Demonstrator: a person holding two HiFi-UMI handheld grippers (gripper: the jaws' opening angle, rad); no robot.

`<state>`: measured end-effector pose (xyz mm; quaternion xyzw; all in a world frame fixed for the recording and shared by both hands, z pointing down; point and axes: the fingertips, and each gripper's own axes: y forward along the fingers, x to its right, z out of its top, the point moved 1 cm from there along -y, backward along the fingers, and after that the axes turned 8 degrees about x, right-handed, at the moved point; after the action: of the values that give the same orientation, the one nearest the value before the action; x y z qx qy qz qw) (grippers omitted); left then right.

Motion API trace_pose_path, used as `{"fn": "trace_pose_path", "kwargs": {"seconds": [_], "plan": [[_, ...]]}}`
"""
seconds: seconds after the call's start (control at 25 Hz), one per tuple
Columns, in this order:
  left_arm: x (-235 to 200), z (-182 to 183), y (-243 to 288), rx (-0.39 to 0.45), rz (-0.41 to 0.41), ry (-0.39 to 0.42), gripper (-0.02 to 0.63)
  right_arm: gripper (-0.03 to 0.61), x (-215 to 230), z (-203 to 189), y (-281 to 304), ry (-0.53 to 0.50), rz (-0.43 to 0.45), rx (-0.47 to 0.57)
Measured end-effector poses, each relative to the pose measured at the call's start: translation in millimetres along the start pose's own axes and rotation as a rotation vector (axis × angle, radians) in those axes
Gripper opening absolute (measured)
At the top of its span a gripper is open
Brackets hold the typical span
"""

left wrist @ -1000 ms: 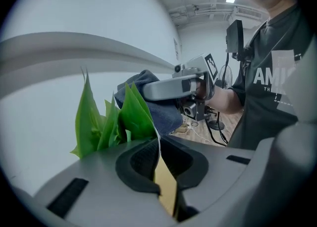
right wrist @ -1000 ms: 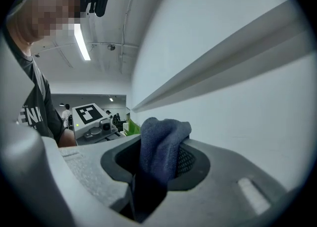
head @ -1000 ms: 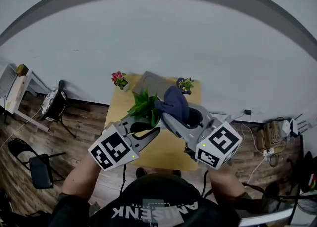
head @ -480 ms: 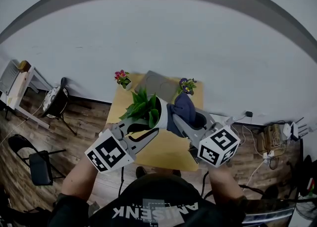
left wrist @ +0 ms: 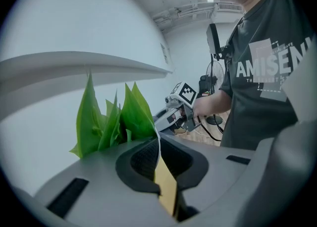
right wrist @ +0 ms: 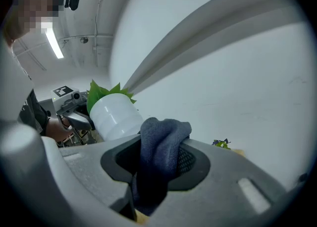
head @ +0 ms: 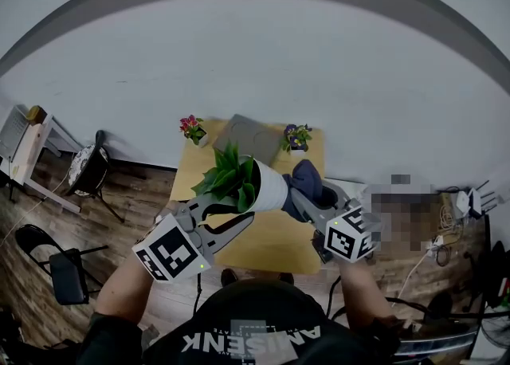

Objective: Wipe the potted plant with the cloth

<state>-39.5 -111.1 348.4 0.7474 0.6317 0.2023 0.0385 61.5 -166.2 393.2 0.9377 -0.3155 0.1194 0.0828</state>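
- two closed grips: left gripper [left wrist: 159, 169] clamps only the thin rim of the tilted potted plant [head: 269, 188]; hard wiping could lever it loose.
- right gripper [right wrist: 153, 171] pinches the cloth [right wrist: 161, 139], bunched ahead of it; the cloth may slip.

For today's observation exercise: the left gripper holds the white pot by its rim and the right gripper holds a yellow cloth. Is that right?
No: the cloth in the right gripper is dark blue, not yellow, as the right gripper view shows. The left gripper does hold the pot by its rim.

Dark grey T-shirt [left wrist: 270, 117], white lettering, short sleeves [left wrist: 232, 77] — grey hand-held grippers [left wrist: 159, 171] [right wrist: 158, 164], black-and-white marker cubes [head: 169, 248] [head: 351, 236].
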Motion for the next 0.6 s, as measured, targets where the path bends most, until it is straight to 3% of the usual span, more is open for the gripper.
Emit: {"fn": "trace_pose_path", "kwargs": {"seconds": [0.24, 0.44, 0.6], "plan": [[1, -2, -4, -0.015, -0.021, 0.095, 0.014, 0.130, 7, 29, -9, -0.003, -0.010, 0.062], [11, -10, -5, -0.020, -0.103, 0.178, 0.014, 0.130, -31, 83, 0, -0.076, 0.117, 0.154], [19, -15, -4, -0.035, -0.149, 0.223, 0.014, 0.130, -64, 100, 12, -0.120, 0.210, 0.165]]}}
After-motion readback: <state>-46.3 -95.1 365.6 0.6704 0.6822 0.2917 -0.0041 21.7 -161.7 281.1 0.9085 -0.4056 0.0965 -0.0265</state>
